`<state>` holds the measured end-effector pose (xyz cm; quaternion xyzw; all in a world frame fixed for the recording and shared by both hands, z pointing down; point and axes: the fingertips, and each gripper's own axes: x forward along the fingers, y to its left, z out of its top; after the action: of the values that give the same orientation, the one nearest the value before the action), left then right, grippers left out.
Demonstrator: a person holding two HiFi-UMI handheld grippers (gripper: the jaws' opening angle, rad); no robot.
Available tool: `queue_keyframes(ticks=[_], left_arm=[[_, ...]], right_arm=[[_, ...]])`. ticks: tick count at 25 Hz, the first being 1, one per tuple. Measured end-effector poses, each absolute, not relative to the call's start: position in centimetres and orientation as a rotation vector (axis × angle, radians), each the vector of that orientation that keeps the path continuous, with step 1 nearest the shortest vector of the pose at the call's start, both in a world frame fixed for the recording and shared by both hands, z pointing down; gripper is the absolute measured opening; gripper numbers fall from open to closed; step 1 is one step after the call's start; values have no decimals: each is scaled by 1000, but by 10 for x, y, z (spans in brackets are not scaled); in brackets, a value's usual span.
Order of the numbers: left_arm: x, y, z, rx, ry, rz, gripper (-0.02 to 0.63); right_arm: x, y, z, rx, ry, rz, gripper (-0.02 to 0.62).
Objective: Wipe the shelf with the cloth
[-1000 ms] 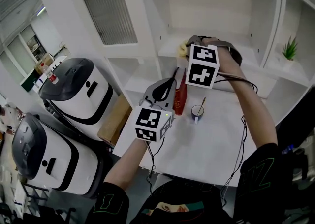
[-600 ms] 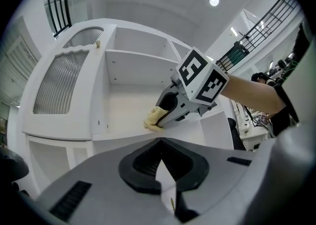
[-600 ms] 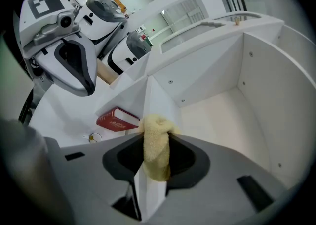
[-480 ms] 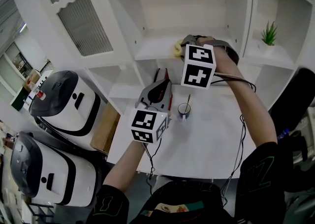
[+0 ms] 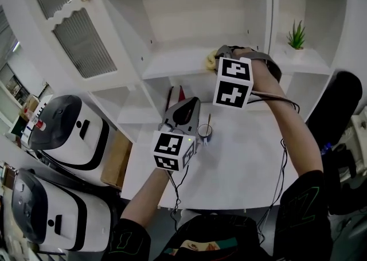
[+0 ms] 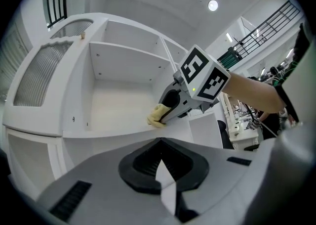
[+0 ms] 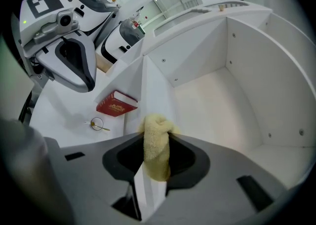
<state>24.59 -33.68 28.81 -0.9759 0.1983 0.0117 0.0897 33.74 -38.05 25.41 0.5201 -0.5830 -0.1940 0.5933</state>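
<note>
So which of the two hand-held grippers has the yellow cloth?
The right hand-held gripper, the one up at the shelf: its jaws pinch the yellow cloth. The left hand-held gripper, lower down, is shut on nothing.

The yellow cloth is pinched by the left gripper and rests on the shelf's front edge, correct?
No. The right gripper, not the left, pinches the cloth on the shelf's front edge; the right gripper view shows it between the jaws.
</note>
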Motion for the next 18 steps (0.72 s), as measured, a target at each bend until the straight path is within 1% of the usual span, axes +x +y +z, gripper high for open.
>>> queue_keyframes(ticks=[13,18], left_arm=[[278,-316,300,-2952,479,31,-2],[286,-310,301,-2959,452,29,-2]], right_arm=[[394,-342,256,1304,-1225,-350,121],[406,-332,257,1335,-1204,-335,121]])
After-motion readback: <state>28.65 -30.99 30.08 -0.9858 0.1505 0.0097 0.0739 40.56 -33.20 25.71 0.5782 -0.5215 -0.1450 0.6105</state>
